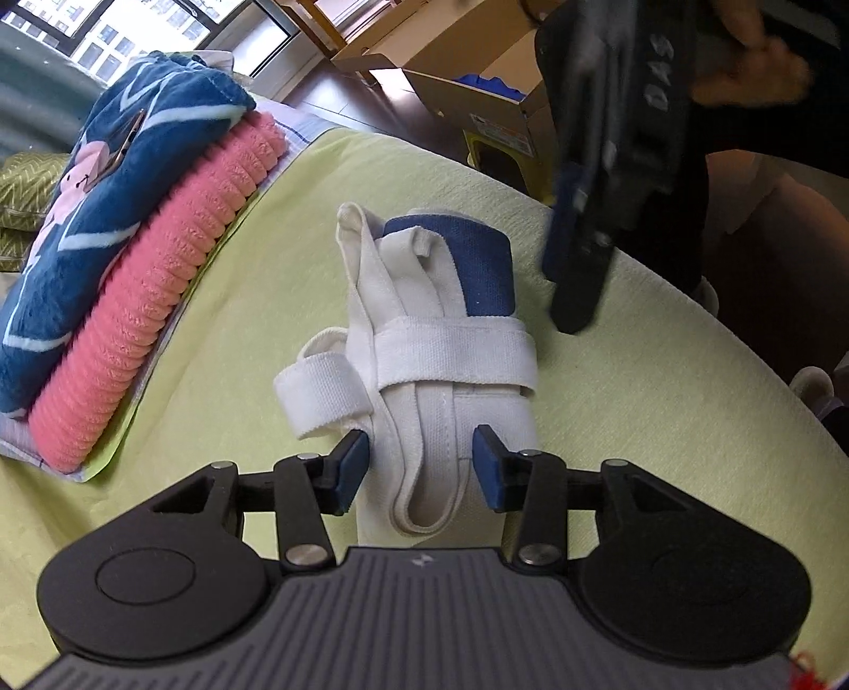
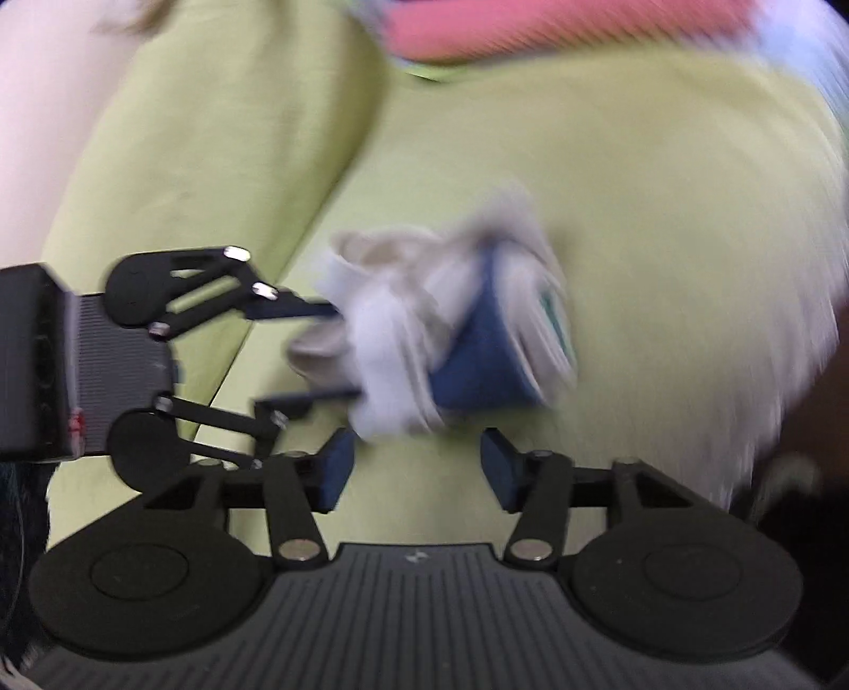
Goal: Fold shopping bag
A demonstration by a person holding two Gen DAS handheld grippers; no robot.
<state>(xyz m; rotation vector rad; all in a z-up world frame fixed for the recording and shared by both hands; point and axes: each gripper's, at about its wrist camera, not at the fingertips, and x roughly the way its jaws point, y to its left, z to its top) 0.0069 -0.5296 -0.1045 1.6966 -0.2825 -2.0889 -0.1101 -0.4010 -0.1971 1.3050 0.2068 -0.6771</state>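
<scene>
This is a home, most likely a bedroom. A yellow-green bedsheet covers a soft bed. At the sheet's far left edge sit folded blankets, a blue patterned one beside a pink ribbed one. Beyond the sheet stand open cardboard boxes on dark wooden floor, and a window.

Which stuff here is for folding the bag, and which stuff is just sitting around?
For the job:
- the folded shopping bag, white and blue, a strap around it
- the left hand-held gripper, open around the bag's end
- the right hand-held gripper, open, nothing in it

Just sitting around:
- the pink knitted blanket
- the blue patterned blanket
- the cardboard box
</scene>
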